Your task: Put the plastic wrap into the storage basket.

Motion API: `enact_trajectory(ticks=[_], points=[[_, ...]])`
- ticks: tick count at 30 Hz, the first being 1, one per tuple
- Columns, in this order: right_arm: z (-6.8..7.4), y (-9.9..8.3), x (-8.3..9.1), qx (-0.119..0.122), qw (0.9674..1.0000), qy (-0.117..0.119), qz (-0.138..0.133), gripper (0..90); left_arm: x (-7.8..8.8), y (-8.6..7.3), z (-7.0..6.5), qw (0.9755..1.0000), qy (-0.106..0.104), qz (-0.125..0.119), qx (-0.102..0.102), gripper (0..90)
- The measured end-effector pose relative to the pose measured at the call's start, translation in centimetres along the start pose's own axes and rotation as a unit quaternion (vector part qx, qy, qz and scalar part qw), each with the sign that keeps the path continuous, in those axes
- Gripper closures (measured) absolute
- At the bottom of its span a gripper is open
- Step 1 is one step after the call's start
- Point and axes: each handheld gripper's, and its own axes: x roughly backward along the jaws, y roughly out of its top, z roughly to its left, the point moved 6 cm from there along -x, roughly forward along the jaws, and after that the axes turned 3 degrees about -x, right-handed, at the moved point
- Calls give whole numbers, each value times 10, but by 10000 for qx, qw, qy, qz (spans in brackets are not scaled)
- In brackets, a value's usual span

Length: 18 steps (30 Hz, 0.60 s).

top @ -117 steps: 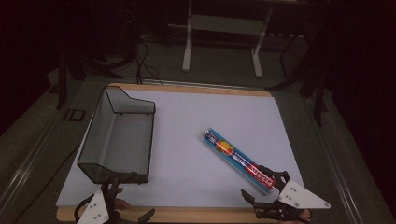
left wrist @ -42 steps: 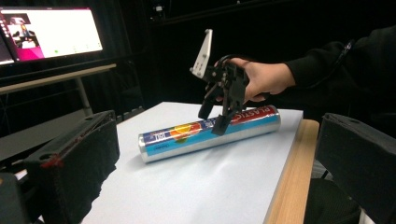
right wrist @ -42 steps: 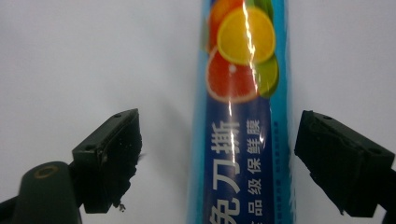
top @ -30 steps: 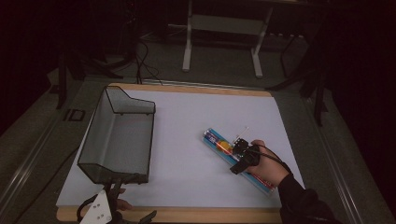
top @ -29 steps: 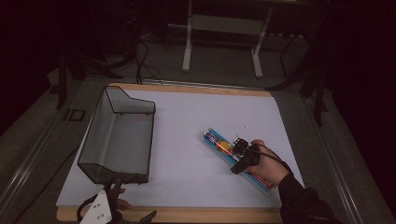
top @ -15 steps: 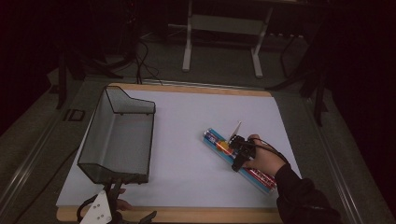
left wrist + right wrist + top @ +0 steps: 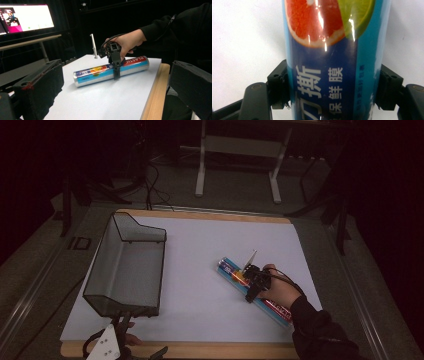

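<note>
The table in front of me is one wooden top under a single white sheet, and the room around it is dark, with a metal stand on the grey floor beyond the far edge and a lit screen off to one side. On the sheet's left side stands one black mesh basket. On the right lies one long blue tube of plastic wrap, flat on its side and slanting away from me toward the middle. My right tongs come down across the tube near its far end; their jaws have just been closing and now press on it from both sides. My left tongs rest at the near edge below the basket, jaws apart, well away from the tube.
</note>
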Motion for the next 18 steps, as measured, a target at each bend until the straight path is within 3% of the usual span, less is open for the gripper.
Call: enact_trajectory(ticks=[6,9,18], points=[[2,3,-6,45,10000,61,-23,285,0,0,-1,10000,-6,18,-6,6],[3,4,-6,85,10000,-19,12,302,-1,-1,-1,10000,-17,32,-19,6],[0,2,-2,-273,9991,32,-318,312,-1,-2,0,10000,14,61,-18,6]])
